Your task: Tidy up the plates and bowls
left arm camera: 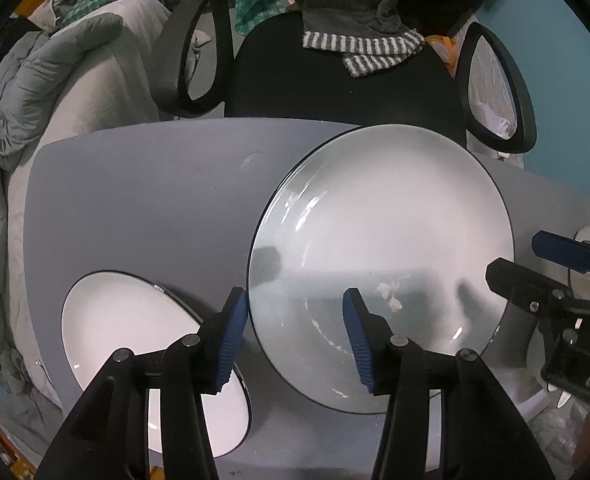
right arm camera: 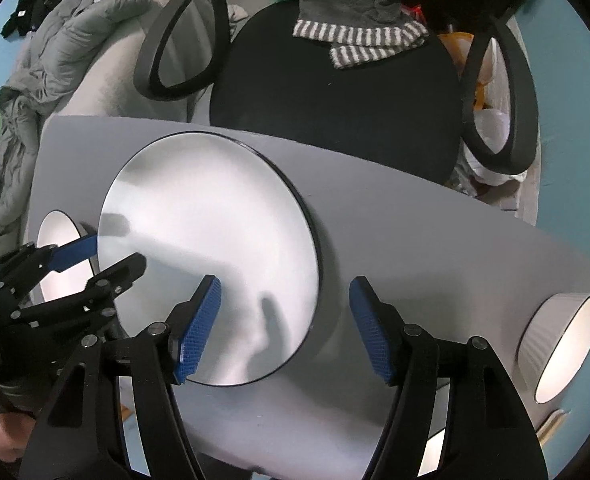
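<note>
On the far left, a grey quilted duvet [left arm camera: 23, 92] lay bunched on a bed beside the grey desk [left arm camera: 155, 200]. At the desk's left end sat a small white plate [left arm camera: 135, 332] with a thin black rim, partly hidden by the left gripper [left arm camera: 295, 336], whose blue-padded fingers [left arm camera: 231, 344] were spread wide with nothing between them; one finger lay over the small plate, the other over the large plate. The large white plate [left arm camera: 383, 240], also black-rimmed and smeared with pale flecks near its front edge, rested flat on the middle of the desk. The right gripper [right arm camera: 285, 330] hovered over that plate's right edge, its fingers [right arm camera: 199, 328] likewise spread and holding nothing. Behind the desk stood a black office chair [right arm camera: 335, 112] with looped armrests, a grey-and-white striped cloth [right arm camera: 355, 40] draped over its seat. At the desk's right end a white ribbed bowl [right arm camera: 559, 340] lay tipped on its side, well apart from the plates.
</note>
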